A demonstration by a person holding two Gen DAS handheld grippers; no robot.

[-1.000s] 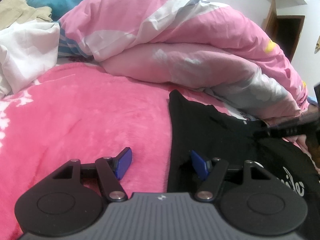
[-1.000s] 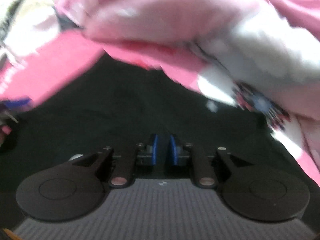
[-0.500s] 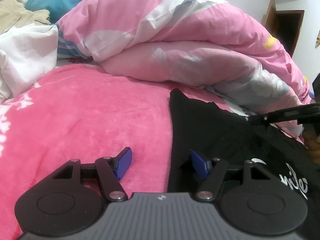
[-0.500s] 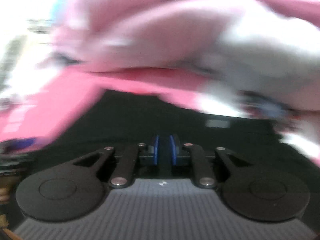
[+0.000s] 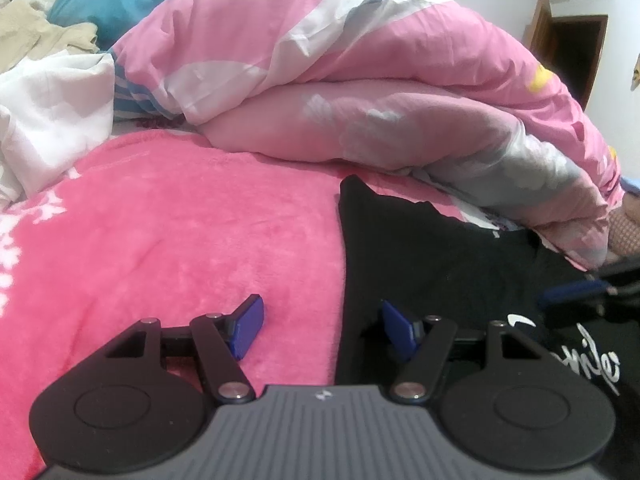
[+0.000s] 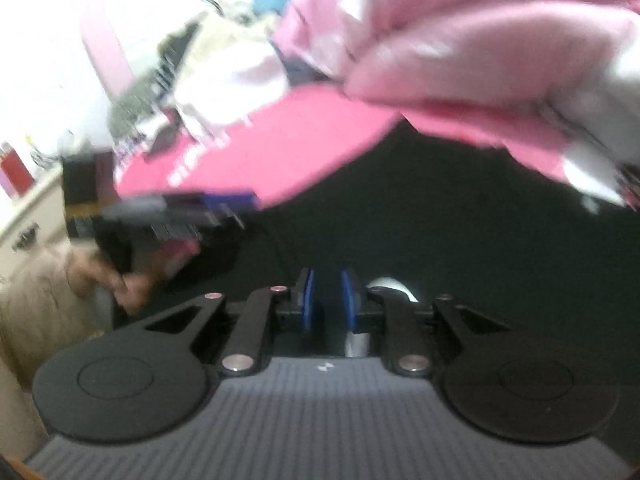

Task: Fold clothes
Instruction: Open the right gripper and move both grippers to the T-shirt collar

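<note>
Left wrist view. Black garment [image 5: 432, 256] spread flat on bed, over bright pink fleece blanket [image 5: 180, 232]; white script lettering [image 5: 588, 364] visible at lower right. Left edge of garment running nearly straight up the frame, upper corner raised in a small peak. Left gripper [image 5: 320, 326] low over that edge, blue pads set wide apart, nothing between them: one pad over blanket, other over black cloth, neither seen pressing on fabric. Heaped pink and white duvet [image 5: 360, 92] behind garment, its lower fold overlapping the far edge of the black cloth. White bedding [image 5: 52, 120] bunched at left; blue cloth [image 5: 120, 4] and beige cloth [image 5: 44, 36] beyond. Open wooden door [image 5: 568, 48] at far right. Right gripper [image 5: 572, 292] partly in view at right margin, above garment.

Right wrist view, strongly blurred. Right gripper [image 6: 328, 304] above black garment [image 6: 440, 220], blue pads close together with a narrow gap, jaws opening; no cloth distinguishable between pads, though blur and dark fabric leave this uncertain. White mark just beside right pad, probably part of the lettering. Left gripper [image 6: 224, 204] at left, seen side-on, with person's hand [image 6: 104, 272] below it. Pink blanket [image 6: 256, 152] and duvet [image 6: 460, 48] across upper frame.
</note>
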